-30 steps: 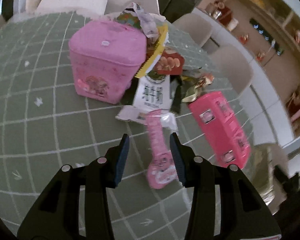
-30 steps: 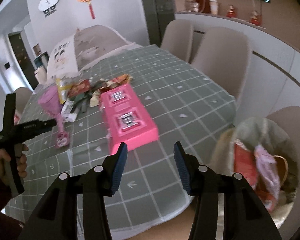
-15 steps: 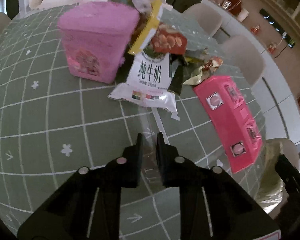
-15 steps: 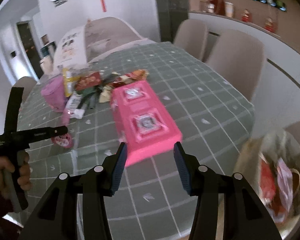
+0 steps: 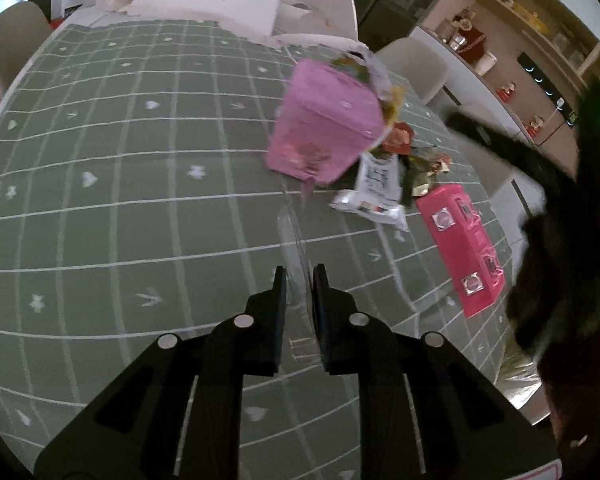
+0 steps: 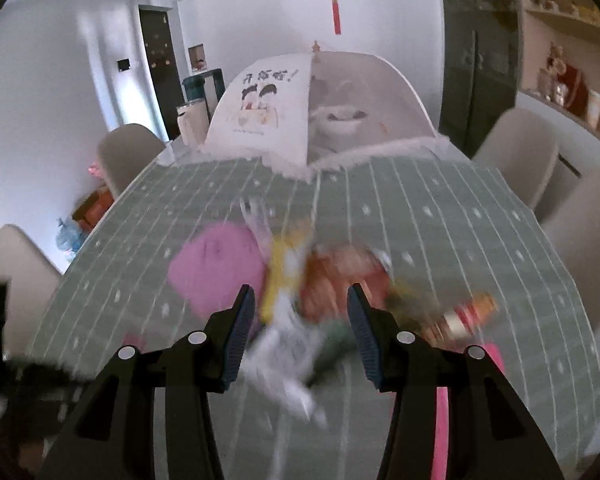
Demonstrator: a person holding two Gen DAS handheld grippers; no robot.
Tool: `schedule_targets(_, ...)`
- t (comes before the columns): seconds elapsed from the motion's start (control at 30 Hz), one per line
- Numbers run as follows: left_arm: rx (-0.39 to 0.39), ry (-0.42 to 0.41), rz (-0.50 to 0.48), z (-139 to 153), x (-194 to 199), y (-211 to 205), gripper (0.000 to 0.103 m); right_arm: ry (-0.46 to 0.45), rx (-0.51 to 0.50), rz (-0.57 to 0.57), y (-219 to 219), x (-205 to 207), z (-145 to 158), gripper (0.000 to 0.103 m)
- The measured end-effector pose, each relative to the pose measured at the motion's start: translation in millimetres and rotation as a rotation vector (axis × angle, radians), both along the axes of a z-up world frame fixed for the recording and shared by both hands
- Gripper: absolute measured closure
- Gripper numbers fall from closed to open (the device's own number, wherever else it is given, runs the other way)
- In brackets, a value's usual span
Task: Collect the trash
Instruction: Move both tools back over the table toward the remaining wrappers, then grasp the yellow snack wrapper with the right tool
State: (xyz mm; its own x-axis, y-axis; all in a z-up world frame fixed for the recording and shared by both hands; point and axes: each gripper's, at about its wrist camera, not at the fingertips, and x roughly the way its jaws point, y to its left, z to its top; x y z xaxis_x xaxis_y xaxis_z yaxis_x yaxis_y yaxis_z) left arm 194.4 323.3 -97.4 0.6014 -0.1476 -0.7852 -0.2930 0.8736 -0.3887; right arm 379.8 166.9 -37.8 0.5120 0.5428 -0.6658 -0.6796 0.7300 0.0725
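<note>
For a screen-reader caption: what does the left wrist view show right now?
The left gripper is shut on a clear plastic wrapper above a green checked tablecloth. Beyond it lie a lilac box, a white milk pouch and a hot-pink box.

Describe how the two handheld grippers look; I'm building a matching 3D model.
Both are matte black plastic with angular, cut-out finger arms and round silver screw heads. The right gripper carries ribbed blue pads on its fingers. On the left gripper the pad colour cannot be made out. No cables or sleeves show.
</note>
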Motion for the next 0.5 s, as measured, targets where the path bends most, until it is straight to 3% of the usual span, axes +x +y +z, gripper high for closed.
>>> schedule_targets(0.13, -0.008, -0.022, -0.003, 1, -4, 18, 0.09, 0.023, -0.042, -0.005, 56, 34, -5, 0.057)
schedule_targets(0.33, -0.042, -0.034, -0.011, -3, -7, 30, 0.09, 0.117, -0.106, -0.059, 77, 69, -31, 0.058)
schedule_targets(0.43, -0.063, -0.022, -0.017, -9, -8, 34, 0.09, 0.19, -0.069, -0.069, 60, 72, -37, 0.084)
schedule_targets(0.5, -0.079, -0.014, -0.021, -13, -7, 34, 0.09, 0.201, -0.064, -0.067, 48, 65, -41, 0.087)
